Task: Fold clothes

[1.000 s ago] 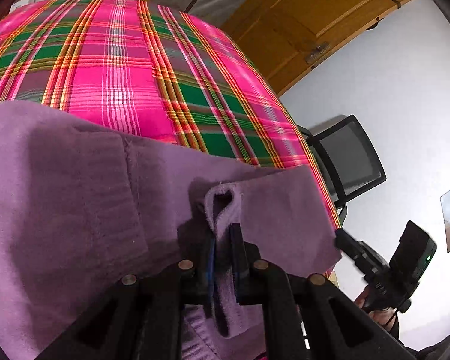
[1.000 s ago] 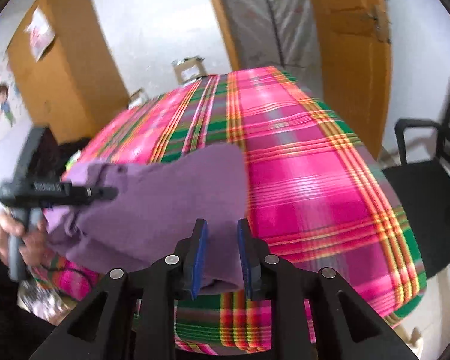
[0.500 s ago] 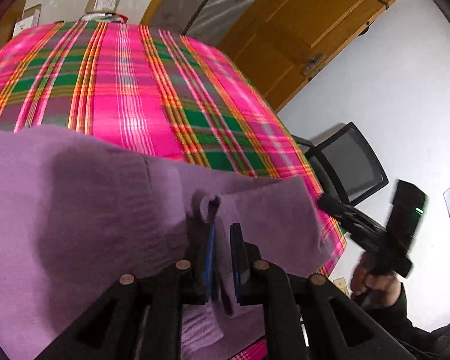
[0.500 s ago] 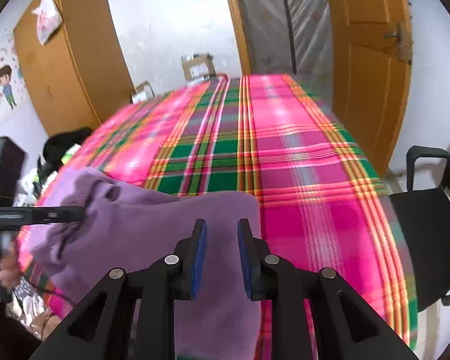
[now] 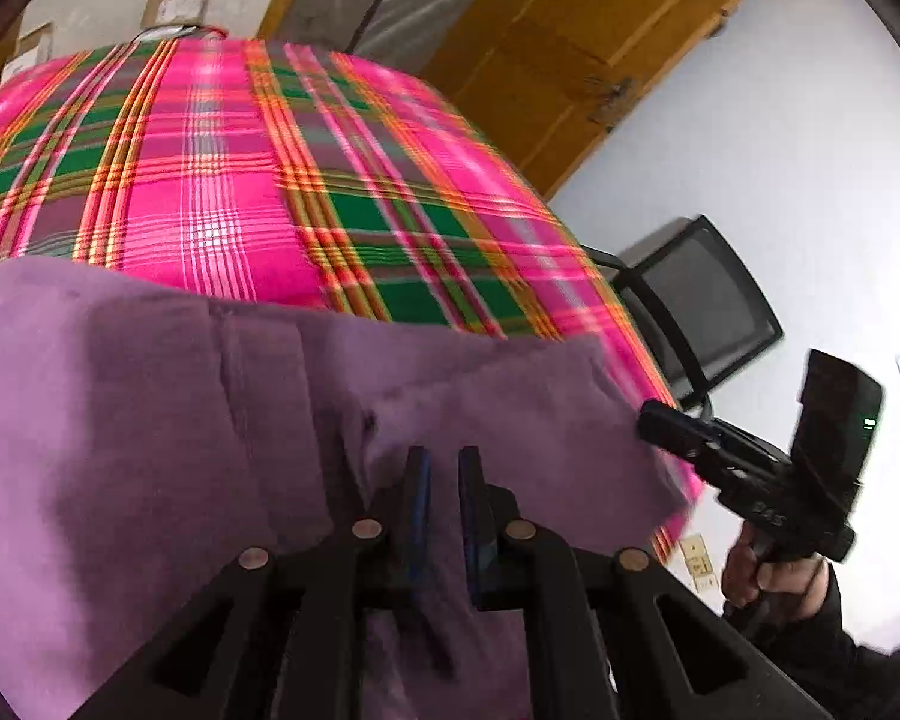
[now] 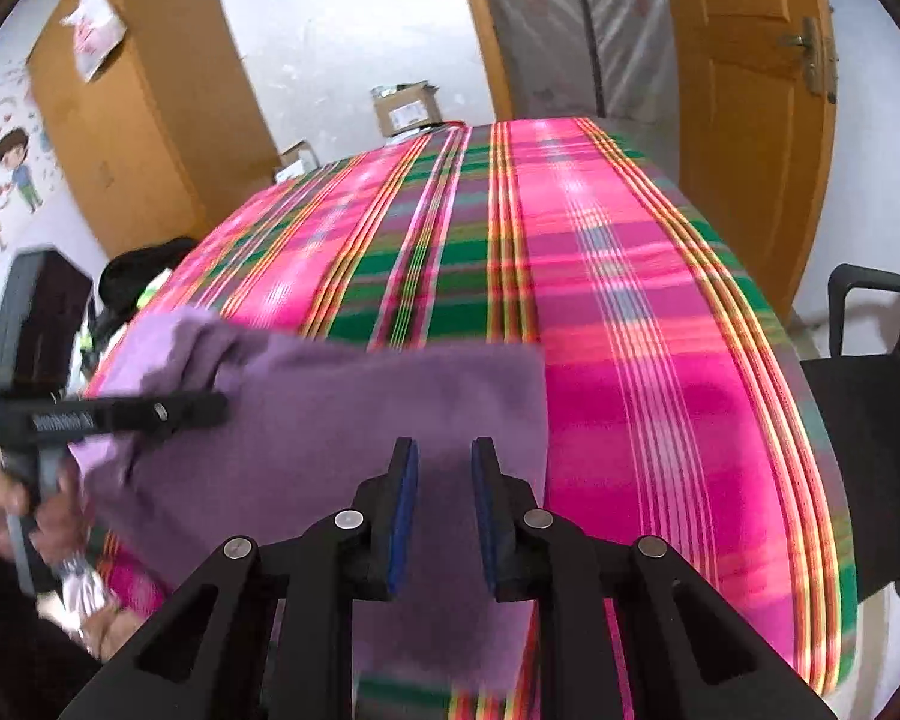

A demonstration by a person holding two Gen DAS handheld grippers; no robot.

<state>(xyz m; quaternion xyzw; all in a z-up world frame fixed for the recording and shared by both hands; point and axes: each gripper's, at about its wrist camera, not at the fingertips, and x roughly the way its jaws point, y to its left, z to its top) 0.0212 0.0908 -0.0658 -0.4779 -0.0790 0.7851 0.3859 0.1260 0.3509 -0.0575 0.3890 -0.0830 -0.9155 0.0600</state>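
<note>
Over the plaid worktop [image 6: 660, 360] a purple garment [image 5: 150, 420] is held up by its near edge, the rest draped on the cloth. Left gripper [image 5: 444, 468] and right gripper [image 6: 444, 462] each have jaws clenched on a fold of it. I judge a fold is under way; next, both edges must travel forward together, level, then lower onto the far part before letting go.

No lettering seems clearly legible
</note>
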